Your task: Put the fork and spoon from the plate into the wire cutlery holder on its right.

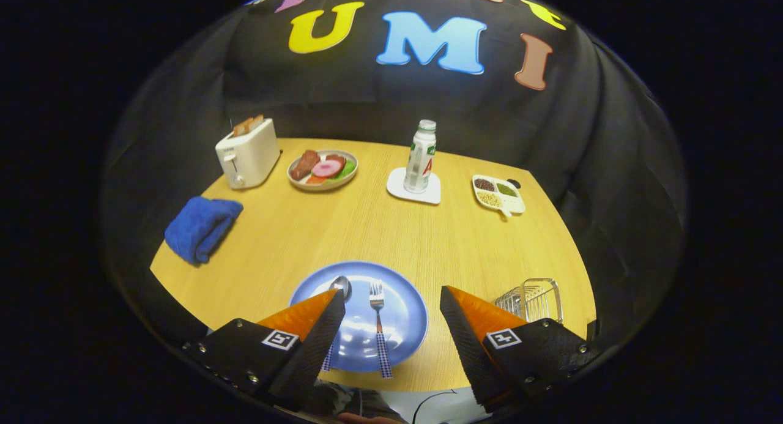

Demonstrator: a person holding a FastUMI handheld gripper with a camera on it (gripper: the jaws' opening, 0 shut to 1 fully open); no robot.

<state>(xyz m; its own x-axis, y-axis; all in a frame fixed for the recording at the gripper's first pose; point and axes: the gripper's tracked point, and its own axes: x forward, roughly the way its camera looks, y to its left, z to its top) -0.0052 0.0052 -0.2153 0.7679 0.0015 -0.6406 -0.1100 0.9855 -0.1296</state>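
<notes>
A blue plate (400,301) lies on the wooden table near its front edge. On it rest a fork (378,326) with a checkered handle and, to its left, a spoon (341,286) whose handle is partly hidden behind my left finger. The wire cutlery holder (533,299) stands to the right of the plate, just beyond my right finger. My gripper (393,300) hovers above the plate, open, with the fork showing in the gap between the fingers and nothing held.
Farther back stand a white toaster (248,153), a plate of food (322,169), a bottle (421,158) on a white coaster, and a divided snack dish (498,194). A folded blue cloth (202,227) lies at the table's left edge.
</notes>
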